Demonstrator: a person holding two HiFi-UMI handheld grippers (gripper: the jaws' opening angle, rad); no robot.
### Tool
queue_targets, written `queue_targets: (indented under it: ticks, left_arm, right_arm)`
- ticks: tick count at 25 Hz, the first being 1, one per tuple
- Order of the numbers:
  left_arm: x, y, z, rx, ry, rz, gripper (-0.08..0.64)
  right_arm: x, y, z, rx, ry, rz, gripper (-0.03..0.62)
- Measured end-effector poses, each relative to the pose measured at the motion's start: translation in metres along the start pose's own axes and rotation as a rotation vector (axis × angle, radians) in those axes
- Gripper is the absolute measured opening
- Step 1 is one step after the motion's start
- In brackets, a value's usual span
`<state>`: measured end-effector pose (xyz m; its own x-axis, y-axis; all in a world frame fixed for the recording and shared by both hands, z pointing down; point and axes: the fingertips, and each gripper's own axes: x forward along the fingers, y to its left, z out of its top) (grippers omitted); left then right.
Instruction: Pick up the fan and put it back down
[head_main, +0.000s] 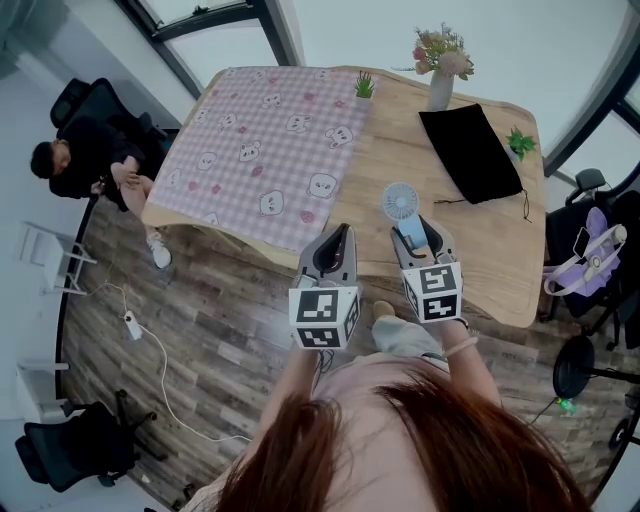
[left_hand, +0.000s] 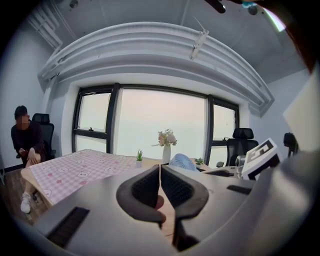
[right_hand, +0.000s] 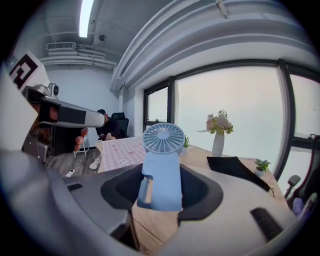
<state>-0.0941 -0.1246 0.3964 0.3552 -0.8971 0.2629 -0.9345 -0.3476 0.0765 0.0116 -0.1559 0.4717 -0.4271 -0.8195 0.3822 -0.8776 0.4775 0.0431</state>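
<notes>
A small light-blue handheld fan (right_hand: 161, 170) stands upright between the jaws of my right gripper (right_hand: 162, 192), which is shut on its handle. The round fan head rises above the jaws. In the head view the fan (head_main: 402, 205) hangs over the near edge of the wooden table (head_main: 400, 160), with the right gripper (head_main: 418, 238) just below it. My left gripper (head_main: 338, 240) hovers to the left of it, near the pink checked cloth (head_main: 265, 150), jaws shut and empty. In the left gripper view the left gripper (left_hand: 160, 187) has its pads together, and the fan head (left_hand: 183, 162) shows beyond.
On the table are a vase of flowers (head_main: 440, 70), a black pouch (head_main: 470, 152) and two small potted plants (head_main: 364, 86), (head_main: 519, 143). A person (head_main: 85, 160) sits on a chair at the far left. Office chairs and a bag (head_main: 590, 250) stand right of the table.
</notes>
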Motion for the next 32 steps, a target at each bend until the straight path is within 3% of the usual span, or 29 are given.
queue_targets:
  ticks: [32]
  left_arm:
    - [-0.046,-0.032,0.021,0.085,-0.076,-0.02,0.014]
  right_arm:
    - [-0.09,0.012,0.057,-0.022,-0.206,-0.015,0.213]
